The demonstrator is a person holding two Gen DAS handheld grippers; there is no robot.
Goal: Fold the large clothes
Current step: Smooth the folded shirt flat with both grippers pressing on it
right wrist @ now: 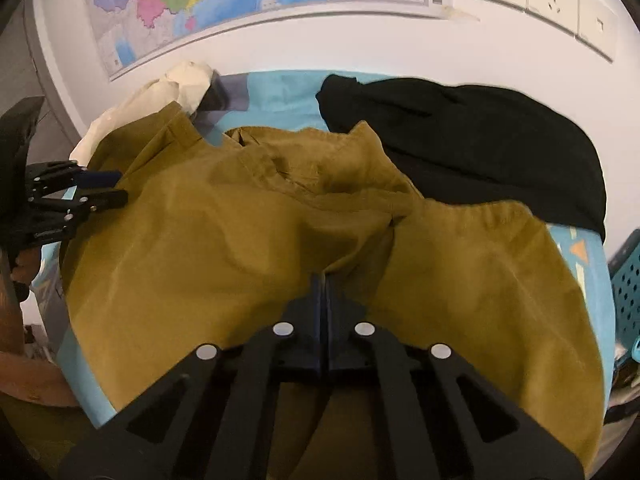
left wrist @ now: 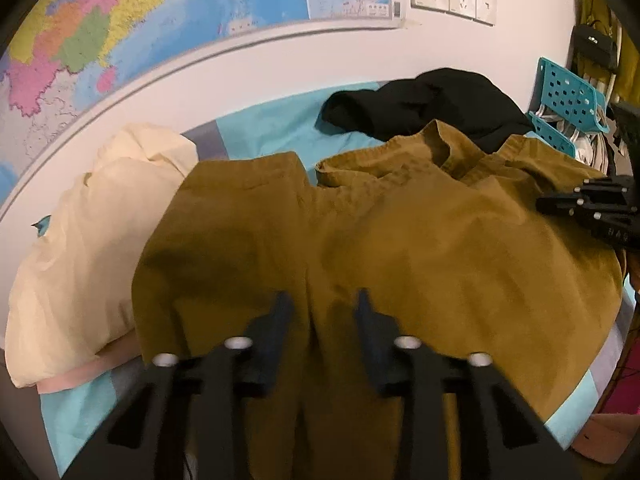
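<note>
1. Garment under work: mustard-brown garment (left wrist: 400,240), apparently a large collared shirt or jacket, lies spread across the bed (left wrist: 272,124), which has a light-blue cover. Its collar sits at the far side toward the wall, and its near edge reaches the near side of the bed.

2. Left gripper (left wrist: 324,300): fingers stand apart with fabric showing between them. It hovers over the left part of the garment, grasping nothing.

3. Right gripper (right wrist: 325,280): fingers are pressed together at the middle of the garment. Creases converge at the fingertips and a ridge of cloth rises there, so I judge a pinch of fabric is held, though the clamped layer itself is hidden.

4. Work done: the left portion appears laid inward, with a straight hem edge lying across the body. On the right, a sleeve with a gathered cuff rests on top. Whether either counts as a finished fold cannot be told.

5. Work left: collar area is rumpled, the outline is not yet a compact rectangle, and no crosswise fold is visible. I judge the task at an early-to-middle stage.

6. Other clothing: black garment (right wrist: 480,140) lies bunched at the far right and cream garment (left wrist: 88,240) lies heaped at the left, both unfolded.
</note>
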